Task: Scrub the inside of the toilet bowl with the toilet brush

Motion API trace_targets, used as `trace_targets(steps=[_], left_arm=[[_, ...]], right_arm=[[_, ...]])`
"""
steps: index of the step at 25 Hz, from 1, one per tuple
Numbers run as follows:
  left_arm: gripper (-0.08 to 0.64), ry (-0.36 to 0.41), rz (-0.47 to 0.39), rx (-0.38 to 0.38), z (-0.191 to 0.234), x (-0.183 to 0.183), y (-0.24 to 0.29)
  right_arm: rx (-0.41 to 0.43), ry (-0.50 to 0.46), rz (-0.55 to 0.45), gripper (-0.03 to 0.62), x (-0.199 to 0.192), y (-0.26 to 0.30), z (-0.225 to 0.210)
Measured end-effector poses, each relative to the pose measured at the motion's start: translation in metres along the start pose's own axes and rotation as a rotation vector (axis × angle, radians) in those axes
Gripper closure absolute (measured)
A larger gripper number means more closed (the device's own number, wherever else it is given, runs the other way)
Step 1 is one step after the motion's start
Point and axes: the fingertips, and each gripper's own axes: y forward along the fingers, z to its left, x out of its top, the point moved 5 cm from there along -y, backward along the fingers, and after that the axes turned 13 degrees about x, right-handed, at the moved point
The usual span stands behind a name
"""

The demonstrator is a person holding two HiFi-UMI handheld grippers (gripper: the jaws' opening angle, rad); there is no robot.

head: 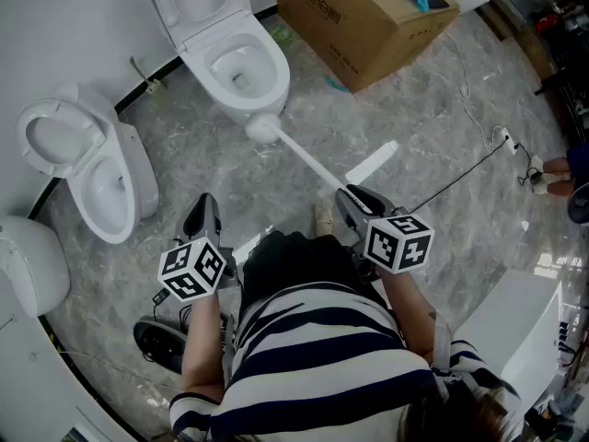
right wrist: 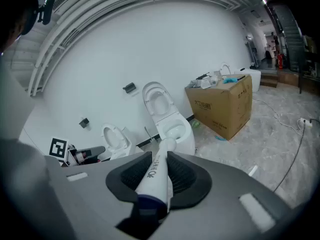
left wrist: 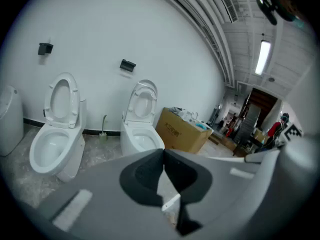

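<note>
A white toilet [head: 241,63] with its lid up stands at the top middle of the head view. The white toilet brush [head: 264,129] has its head just outside the bowl's front rim, above the floor. Its long handle [right wrist: 156,176] runs back into my right gripper [head: 350,196], which is shut on it. In the right gripper view the brush head [right wrist: 167,144] points at that toilet [right wrist: 175,129]. My left gripper [head: 204,203] hangs lower left of the brush, shut on nothing; its pads meet at the tips [left wrist: 163,151].
A second open toilet [head: 101,178] stands at the left, with another white fixture [head: 28,265] beyond it. A cardboard box [head: 359,21] sits right of the target toilet. A cable [head: 460,168] and a white strip [head: 373,161] lie on the marble floor.
</note>
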Motion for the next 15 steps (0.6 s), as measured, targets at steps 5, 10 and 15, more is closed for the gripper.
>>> trace_targets(steps=[5,10,15], left_arm=[[0.560,-0.003,-0.003,-0.006,0.001,0.003,-0.001],[0.560,0.002,0.000,-0.011,0.004,0.006,0.002],[0.560,-0.006,0.002,-0.005,0.013,0.007,0.013]], right_arm=[[-0.002,0.028,-0.026,0.494,0.003,0.002,0.002],[0.001,0.048,-0.041,0.494,0.006,0.005,0.003],[0.011,0.039,-0.041,0.494,0.013,0.021,0.005]])
